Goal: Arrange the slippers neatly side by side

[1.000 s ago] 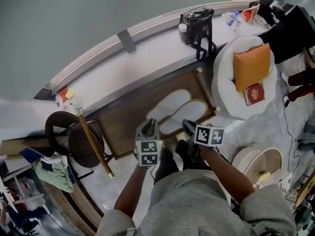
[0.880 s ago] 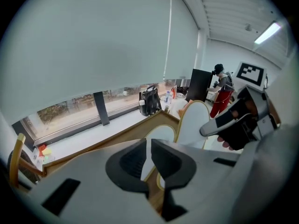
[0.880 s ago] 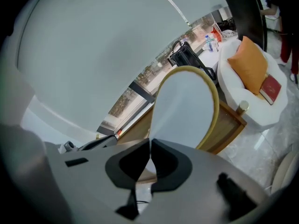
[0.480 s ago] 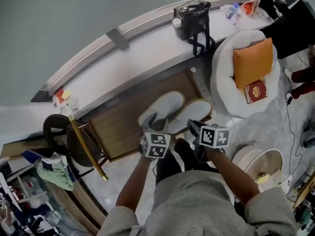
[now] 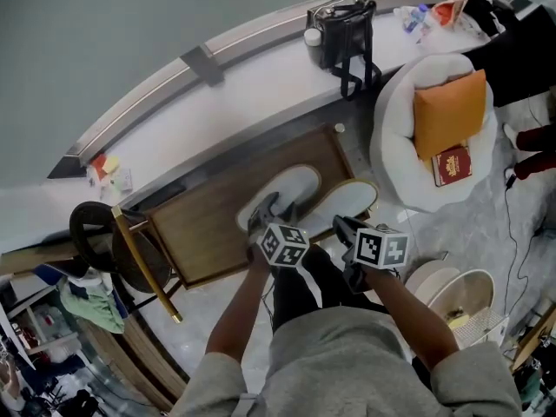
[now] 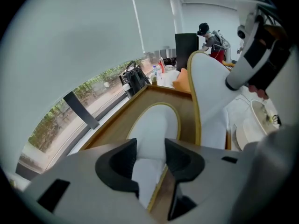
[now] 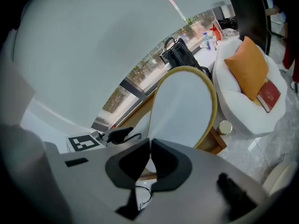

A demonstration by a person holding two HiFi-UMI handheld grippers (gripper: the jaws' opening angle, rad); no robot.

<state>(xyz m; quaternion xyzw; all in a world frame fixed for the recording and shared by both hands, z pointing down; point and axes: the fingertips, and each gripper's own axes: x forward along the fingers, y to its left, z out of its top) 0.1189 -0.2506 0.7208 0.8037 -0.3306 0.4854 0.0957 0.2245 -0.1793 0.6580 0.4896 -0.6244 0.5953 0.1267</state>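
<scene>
Two white slippers with yellow rims are on a brown wooden board (image 5: 204,228). The left slipper (image 5: 285,191) (image 6: 156,125) lies flat. My left gripper (image 5: 268,208) (image 6: 150,155) is at its heel, its jaws opening, with the heel between them and the pads clear of it. The right slipper (image 5: 346,205) (image 7: 184,104) is tilted up on its edge, as the left gripper view shows (image 6: 210,97). My right gripper (image 5: 342,228) (image 7: 150,157) is shut on its heel rim.
A black bag (image 5: 343,33) stands on the white window ledge (image 5: 226,102). A white round chair (image 5: 395,155) holds an orange cushion (image 5: 447,111) and a red book (image 5: 452,165). A dark round stool (image 5: 100,237), a gold pole (image 5: 143,263) and a white basin (image 5: 460,289) flank the board.
The left gripper's jaws have opened and let go of the left slipper's heel. The right gripper stays shut on the right slipper. Both slippers sit a little farther apart.
</scene>
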